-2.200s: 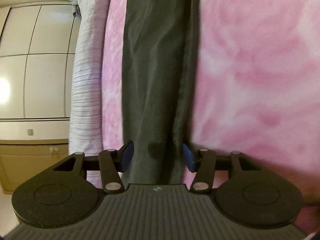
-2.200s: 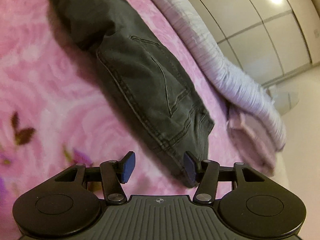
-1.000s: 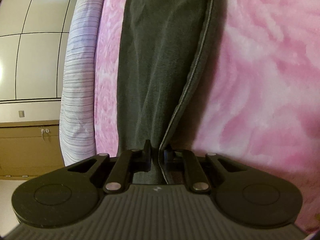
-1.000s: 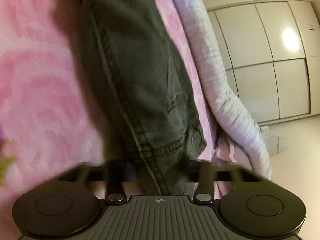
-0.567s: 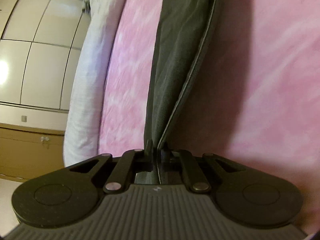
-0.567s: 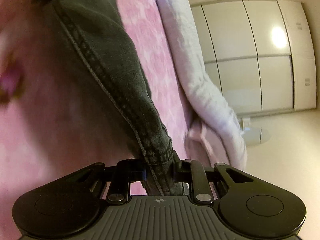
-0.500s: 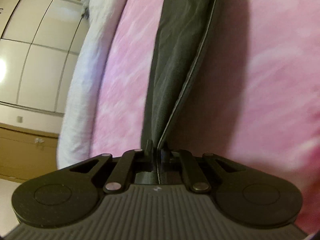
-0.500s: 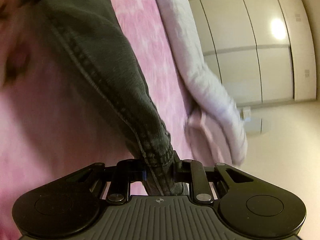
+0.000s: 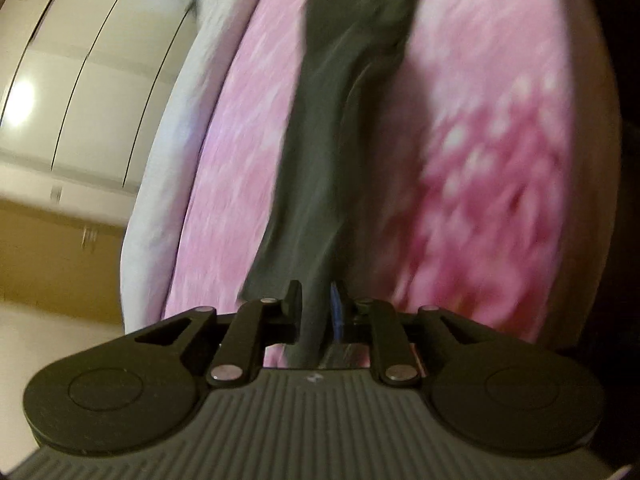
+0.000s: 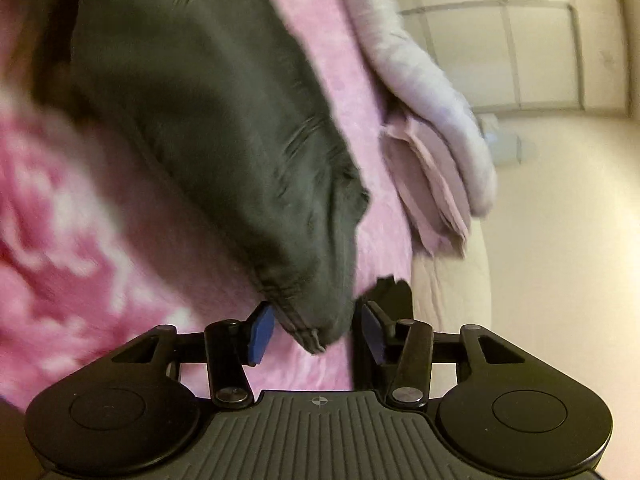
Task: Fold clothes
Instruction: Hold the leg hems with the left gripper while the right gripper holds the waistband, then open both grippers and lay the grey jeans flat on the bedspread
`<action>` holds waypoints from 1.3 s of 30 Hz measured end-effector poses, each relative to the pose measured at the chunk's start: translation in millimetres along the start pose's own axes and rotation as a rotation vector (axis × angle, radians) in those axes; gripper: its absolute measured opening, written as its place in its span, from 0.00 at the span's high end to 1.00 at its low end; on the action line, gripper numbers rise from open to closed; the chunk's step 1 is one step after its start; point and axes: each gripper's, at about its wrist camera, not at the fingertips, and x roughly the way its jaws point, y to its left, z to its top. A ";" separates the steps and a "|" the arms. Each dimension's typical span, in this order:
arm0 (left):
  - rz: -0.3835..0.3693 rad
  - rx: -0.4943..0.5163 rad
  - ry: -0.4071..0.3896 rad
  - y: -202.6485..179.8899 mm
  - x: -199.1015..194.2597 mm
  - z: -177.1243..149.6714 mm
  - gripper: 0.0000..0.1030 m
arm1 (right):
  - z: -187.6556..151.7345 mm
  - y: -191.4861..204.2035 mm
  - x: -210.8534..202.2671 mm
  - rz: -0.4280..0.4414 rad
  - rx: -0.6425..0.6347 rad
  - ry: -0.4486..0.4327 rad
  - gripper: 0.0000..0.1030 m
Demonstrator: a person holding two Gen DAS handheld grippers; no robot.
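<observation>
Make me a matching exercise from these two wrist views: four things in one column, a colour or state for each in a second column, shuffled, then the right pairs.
Column one:
1. left tool
2. right tool
3. dark grey denim trousers
4. fuzzy blanket on the bed

Column two:
A. pink
B. jaws apart, blue pads showing
C. clamped on fabric
D. pinched at one end, free at the other

Pairs: 1-C, 2-B, 3-D, 4-A

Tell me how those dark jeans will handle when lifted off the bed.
Likely floppy: the jeans drape and crease over the pink blanket. Probably heavy for cloth, given the thick stitched hem by the right gripper. The left gripper pinches only a narrow bunch, so the rest should sag.
</observation>
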 end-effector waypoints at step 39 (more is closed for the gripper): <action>0.061 0.129 -0.087 -10.1 46.5 -32.6 0.82 | 189.2 64.9 -175.2 0.487 0.335 -0.440 0.29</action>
